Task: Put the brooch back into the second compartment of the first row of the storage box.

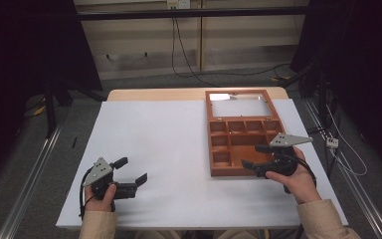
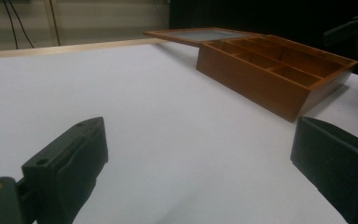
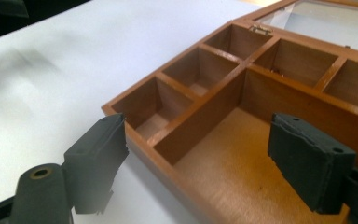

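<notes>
A brown wooden box with several compartments lies open on the right half of the white table, its glass lid folded flat behind it. My right gripper hovers open over the box's near right corner, jaws wide apart with nothing between them. In the right gripper view its jaws straddle the box's front wall, above the large compartment. My left gripper rests open near the table's front left, held low over bare tabletop, and points toward the box.
The compartments I can see look bare. Black curtains hang at both sides, cables trail on the floor behind the table, and metal rails run along the floor at left and right. The table's front edge is close to both hands.
</notes>
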Tool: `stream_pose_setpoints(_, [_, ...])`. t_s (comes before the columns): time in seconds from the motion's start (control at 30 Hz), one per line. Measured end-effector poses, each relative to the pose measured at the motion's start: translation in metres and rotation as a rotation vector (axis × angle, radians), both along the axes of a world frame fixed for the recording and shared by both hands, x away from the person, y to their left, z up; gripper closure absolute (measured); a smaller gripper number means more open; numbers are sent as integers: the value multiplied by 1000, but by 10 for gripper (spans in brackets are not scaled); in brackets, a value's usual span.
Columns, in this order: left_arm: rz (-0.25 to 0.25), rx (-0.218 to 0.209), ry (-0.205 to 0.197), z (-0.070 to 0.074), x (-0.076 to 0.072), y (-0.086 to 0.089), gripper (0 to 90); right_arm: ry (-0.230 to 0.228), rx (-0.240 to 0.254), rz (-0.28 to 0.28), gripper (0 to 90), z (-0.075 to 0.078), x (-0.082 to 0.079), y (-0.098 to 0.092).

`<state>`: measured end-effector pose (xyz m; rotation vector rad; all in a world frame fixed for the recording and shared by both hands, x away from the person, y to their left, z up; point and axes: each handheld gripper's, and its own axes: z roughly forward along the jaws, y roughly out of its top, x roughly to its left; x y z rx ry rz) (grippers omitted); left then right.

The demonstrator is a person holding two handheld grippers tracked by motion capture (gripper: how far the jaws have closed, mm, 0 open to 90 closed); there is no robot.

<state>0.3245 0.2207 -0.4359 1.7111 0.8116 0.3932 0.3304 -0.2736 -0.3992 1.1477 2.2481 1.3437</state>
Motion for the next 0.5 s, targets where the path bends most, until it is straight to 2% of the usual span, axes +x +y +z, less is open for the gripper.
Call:
stream_pose_setpoints(0.37, [-1, 2, -1, 0, 0, 0, 38, 7, 8, 33, 191, -6, -19, 2])
stream_pose_setpoints(0.5, [-1, 1, -2, 0, 0, 0, 38, 4, 11, 29, 193, -10, -24, -1])
